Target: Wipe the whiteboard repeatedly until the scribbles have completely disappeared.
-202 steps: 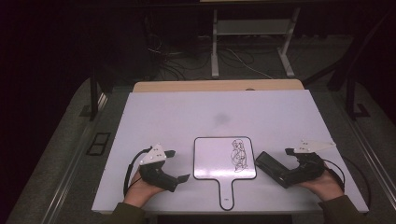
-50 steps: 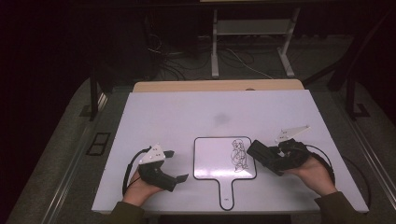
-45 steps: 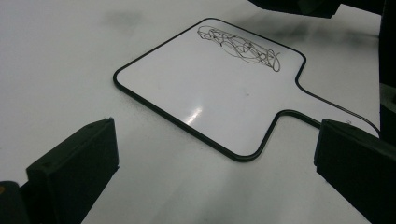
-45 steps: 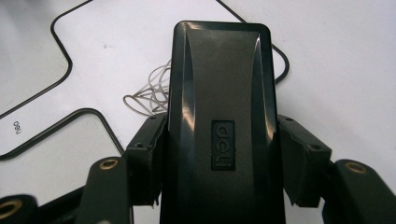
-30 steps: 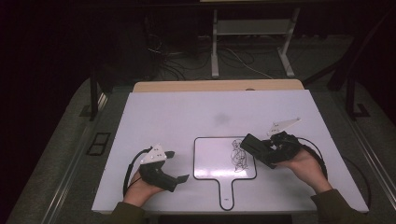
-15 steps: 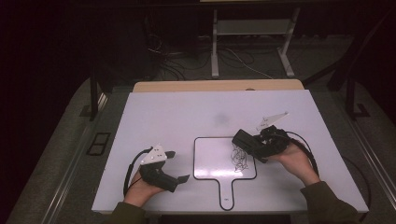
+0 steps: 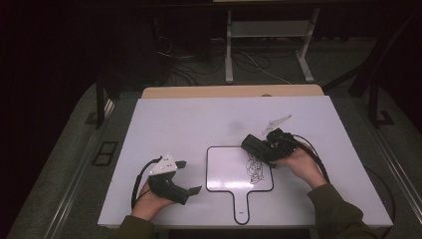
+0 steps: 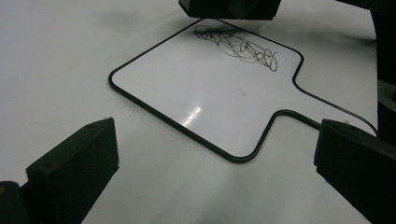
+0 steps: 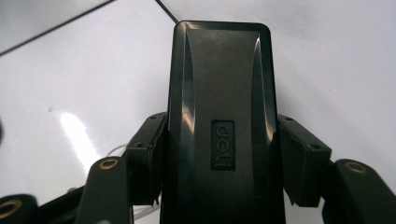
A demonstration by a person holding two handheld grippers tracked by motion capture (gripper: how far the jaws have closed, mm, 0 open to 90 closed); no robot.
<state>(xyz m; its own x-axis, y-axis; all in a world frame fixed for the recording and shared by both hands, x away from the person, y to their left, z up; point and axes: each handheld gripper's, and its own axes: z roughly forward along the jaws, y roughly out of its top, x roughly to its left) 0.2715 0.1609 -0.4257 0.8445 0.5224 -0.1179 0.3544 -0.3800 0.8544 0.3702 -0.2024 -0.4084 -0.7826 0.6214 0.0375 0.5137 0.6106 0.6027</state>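
Right hand-held gripper (image 7: 255,145) pinching a black eraser (image 9: 222,121) by its long sides, long axis running out ahead of the jaws, poised at the top right corner of the small whiteboard (image 7: 226,169), scribble (image 7: 256,168) just below it and nearest this hand. Left hand-held gripper (image 7: 186,177) spread and empty, resting on the surface (image 7: 189,119) left of the board. Count: one eraser, one whiteboard, one scribble, two hand-held grippers.

Your left gripper (image 7: 186,177) has bare table (image 7: 199,119) ahead; right gripper (image 7: 259,147) w/ eraser (image 9: 219,116) blocks the whiteboard's (image 7: 229,169) far corner.
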